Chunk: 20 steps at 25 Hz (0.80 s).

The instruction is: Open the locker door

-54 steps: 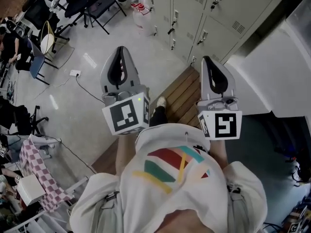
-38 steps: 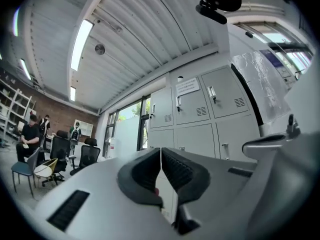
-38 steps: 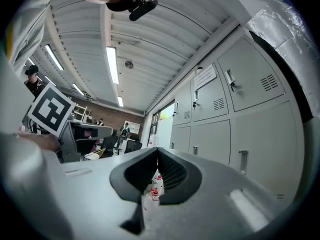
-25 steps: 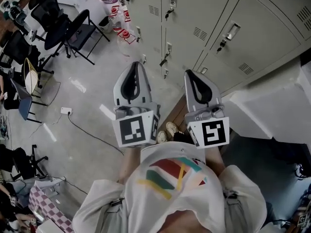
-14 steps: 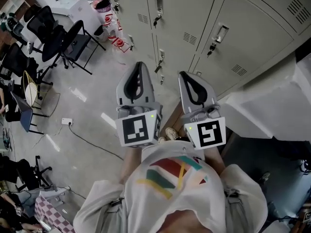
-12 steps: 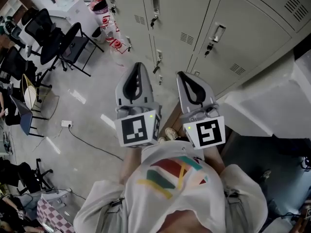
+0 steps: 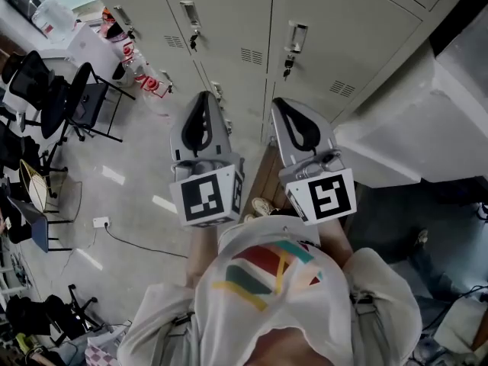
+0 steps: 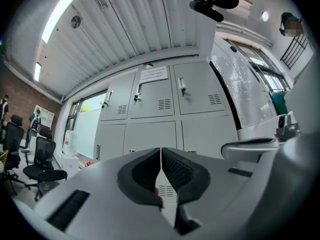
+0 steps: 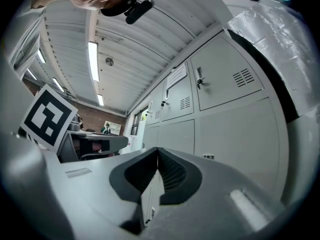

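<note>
Shut locker doors (image 7: 229, 21) fill the frame's top; open floor (image 7: 130, 174) lies at left. My left claw (image 7: 201, 97) and right claw (image 7: 279, 104) are pressed together, empty, touching nothing.

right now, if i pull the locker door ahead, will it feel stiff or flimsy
The locker door looks like thin sheet metal with vents, so probably light, slightly flexy. Its small handle looks smooth, likely slippery to pinch. A key hangs below, so it may be locked.
</note>
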Tool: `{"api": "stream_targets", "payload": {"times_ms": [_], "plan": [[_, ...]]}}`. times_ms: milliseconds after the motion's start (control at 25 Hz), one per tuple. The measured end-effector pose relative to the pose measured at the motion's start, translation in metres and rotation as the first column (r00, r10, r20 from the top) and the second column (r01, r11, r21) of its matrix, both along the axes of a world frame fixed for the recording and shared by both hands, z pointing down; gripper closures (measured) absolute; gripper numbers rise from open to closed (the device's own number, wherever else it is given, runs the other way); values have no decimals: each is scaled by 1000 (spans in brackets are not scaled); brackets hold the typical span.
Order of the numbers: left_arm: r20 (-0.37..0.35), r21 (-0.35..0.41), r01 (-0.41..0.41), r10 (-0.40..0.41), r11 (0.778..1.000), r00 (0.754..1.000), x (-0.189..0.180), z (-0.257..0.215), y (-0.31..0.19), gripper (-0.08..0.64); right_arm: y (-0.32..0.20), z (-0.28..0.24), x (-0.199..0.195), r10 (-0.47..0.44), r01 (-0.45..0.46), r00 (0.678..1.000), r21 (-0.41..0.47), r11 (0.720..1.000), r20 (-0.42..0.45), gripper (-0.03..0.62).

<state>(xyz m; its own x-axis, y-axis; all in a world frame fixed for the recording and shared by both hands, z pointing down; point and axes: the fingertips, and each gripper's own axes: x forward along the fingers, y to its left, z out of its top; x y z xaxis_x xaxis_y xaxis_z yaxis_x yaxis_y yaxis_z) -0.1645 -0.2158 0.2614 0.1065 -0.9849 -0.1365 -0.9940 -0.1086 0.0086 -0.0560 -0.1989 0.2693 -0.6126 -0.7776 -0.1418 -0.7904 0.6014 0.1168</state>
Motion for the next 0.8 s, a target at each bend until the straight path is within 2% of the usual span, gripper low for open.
{"api": "stream_targets", "payload": {"times_ms": [440,800], "plan": [[34,4,-175,174,985,984,64,-4,-28,541,-18,5,68,211,-211,977,-22,977,26,588],[40,5,-202,202,979,979,71,-1,-36,541,-23,4,85,275,-275,961,-14,961,42,588]]}}
